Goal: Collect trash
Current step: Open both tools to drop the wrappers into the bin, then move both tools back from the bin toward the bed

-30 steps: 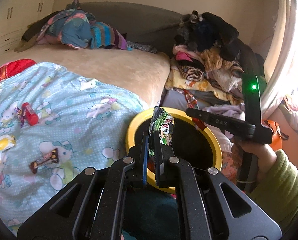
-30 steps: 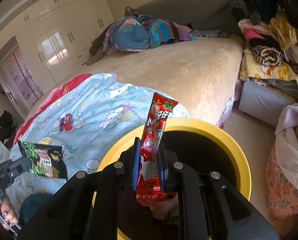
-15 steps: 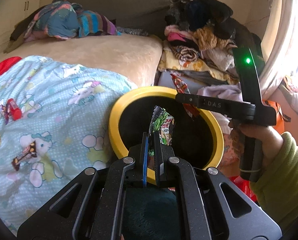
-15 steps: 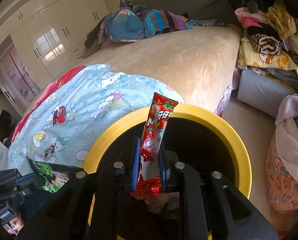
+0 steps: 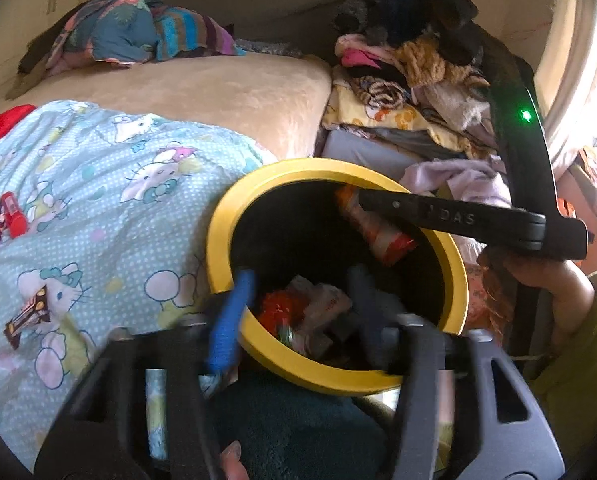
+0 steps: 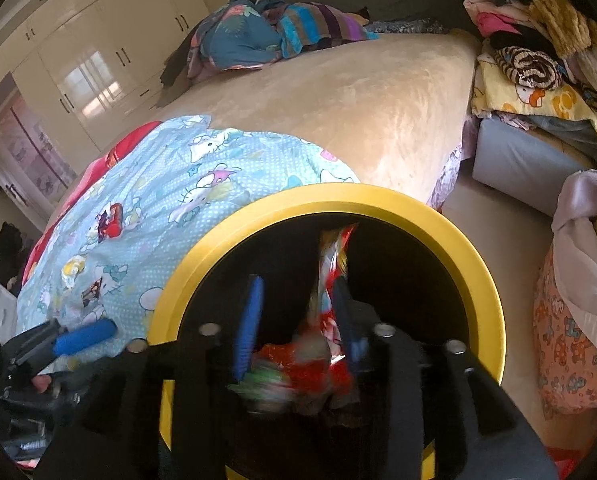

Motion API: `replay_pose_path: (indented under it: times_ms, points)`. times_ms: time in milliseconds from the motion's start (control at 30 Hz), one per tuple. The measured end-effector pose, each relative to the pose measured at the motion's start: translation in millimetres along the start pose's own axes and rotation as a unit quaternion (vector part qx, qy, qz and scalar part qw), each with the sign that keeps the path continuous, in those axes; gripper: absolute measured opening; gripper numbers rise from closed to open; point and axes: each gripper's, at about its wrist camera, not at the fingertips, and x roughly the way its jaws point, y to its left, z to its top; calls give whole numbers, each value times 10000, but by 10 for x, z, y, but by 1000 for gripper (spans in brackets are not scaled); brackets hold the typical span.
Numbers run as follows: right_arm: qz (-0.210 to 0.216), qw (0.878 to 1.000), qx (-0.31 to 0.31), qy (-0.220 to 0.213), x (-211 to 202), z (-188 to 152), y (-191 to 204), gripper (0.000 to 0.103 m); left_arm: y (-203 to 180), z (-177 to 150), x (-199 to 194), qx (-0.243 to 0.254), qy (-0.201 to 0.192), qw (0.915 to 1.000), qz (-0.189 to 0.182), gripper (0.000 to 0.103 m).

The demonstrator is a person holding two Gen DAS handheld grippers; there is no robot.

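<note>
Both tongs hung over the mouth of the yellow-rimmed bin (image 5: 456, 276), which stood against the bed's edge beside the cartoon-print quilt (image 5: 110, 208). The left tongs (image 5: 298, 292) stood spread wide with nothing between the fingers; their load was presumably among the crumpled wrappers (image 5: 310, 312) at the bin's bottom. The right tongs (image 6: 294, 312) were also parted, yet the red strawberry wrapper (image 6: 330, 256) leaned against the finger at 3 o'clock of the gap, tip pointing to 12 o'clock, blurred; whether it was falling or clinging could not be told.

To do this release well, the right tongs likely needed to stay wide and centred over the black opening until the wrapper had dropped clear; a small shake or a tilt downward would probably free a film that stuck to the pad. Drawing back too early risked dragging it over the rim at 6 o'clock and onto the floor.

More trash lay on the quilt, at about 9 o'clock from the bin in the left wrist view: a red packet (image 5: 12, 216), a brown bar wrapper (image 5: 28, 316), and, clearer in the right wrist view, a yellow-white piece (image 6: 72, 268). These were well apart from the bin, so the left tongs, already empty, seemed best placed to reach them next.
</note>
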Motion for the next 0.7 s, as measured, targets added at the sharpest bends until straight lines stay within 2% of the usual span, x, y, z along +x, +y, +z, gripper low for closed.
replay_pose_path:
  times_ms: [33,67,100,167,233,500,700]
  points:
    - [-42,10000,-11,-24,-11,3,4,43,22,-9,-17,-61,-18,10000,6,55]
    - [-90,9999,-10,-67,-24,5,11,50,46,-19,-42,-112,-52,9999,66,61]
    - [-104,9999,-4,-100,-35,14,19,54,75,-25,-78,-172,-110,9997,133,71]
    - [-77,9998,21,-174,-63,27,30,57,122,-32,-149,-273,-208,9993,129,75]
    - [-75,9996,13,-286,-106,39,60,63,168,-25,-247,-351,-343,9985,238,88]
    - [98,9974,-300,-650,-225,92,338,73,353,13,-619,-578,-858,9926,633,92]
    - [346,9939,-692,-786,-267,69,708,75,533,11,-879,-811,-1174,9860,859,92]
